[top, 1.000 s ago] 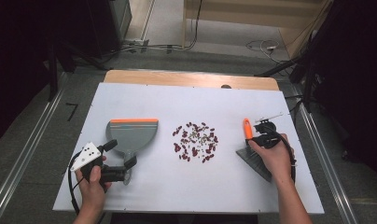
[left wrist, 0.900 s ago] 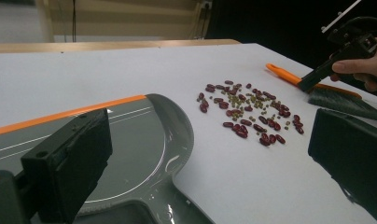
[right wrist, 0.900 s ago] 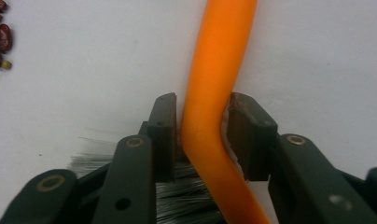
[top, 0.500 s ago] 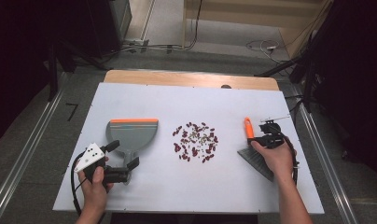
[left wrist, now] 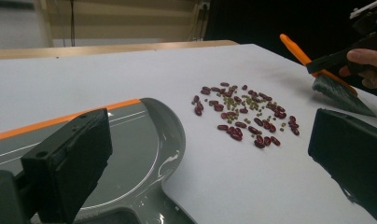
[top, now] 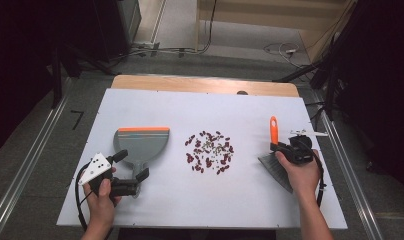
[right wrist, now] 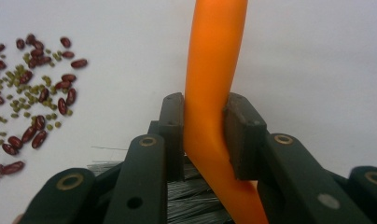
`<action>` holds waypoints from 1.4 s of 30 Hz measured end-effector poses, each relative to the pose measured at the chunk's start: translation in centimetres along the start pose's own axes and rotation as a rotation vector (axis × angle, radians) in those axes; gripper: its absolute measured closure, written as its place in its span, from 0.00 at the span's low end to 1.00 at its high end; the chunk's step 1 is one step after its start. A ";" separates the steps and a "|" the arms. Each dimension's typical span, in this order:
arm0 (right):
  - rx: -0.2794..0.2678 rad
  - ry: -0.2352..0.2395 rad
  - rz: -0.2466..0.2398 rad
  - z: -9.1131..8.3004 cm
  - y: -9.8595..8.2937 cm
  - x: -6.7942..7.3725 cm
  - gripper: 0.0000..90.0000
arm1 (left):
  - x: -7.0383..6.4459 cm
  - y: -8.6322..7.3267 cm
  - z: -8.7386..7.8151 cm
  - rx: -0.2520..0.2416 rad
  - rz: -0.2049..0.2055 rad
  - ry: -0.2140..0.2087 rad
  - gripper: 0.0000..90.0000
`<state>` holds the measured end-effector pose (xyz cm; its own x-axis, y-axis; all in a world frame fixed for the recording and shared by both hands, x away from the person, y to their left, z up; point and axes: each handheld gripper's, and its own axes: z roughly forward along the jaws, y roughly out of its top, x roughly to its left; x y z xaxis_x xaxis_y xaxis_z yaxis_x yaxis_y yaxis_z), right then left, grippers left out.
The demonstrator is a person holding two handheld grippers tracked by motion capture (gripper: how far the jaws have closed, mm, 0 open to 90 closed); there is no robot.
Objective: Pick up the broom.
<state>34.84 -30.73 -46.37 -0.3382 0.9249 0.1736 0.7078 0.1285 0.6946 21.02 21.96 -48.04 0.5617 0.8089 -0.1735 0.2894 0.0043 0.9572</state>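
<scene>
So we see right hand-held gripper clamped on brush handle, right of beans mid-bench; left hand-held gripper w/ jaws apart over dustpan handle.

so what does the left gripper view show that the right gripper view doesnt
Left gripper view alone: the grey dustpan with its orange edge, that gripper's wide-open jaws, and a hand holding the other gripper.

Right gripper view alone: jaws shut tight on the brush handle, seen close up.

Both: the brush, the scattered beans and the white table.
</scene>
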 end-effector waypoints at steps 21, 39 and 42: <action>-0.444 0.086 -0.030 -5.1 0.0 1.7 0.77 | -2.3 1.7 0.7 -0.027 0.062 -0.031 0.00; -0.502 0.201 -0.091 -6.5 1.5 6.9 0.77 | -4.0 3.2 2.8 0.005 0.087 -0.090 0.00; -0.498 0.218 -0.103 -6.4 1.5 7.8 0.77 | -4.4 3.5 3.4 0.006 0.089 -0.119 0.00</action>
<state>29.31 -25.64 -39.49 -0.5482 0.8142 0.1912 0.3032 -0.0196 0.9527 22.21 16.39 -44.72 0.6730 0.7307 -0.1149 0.2394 -0.0681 0.9685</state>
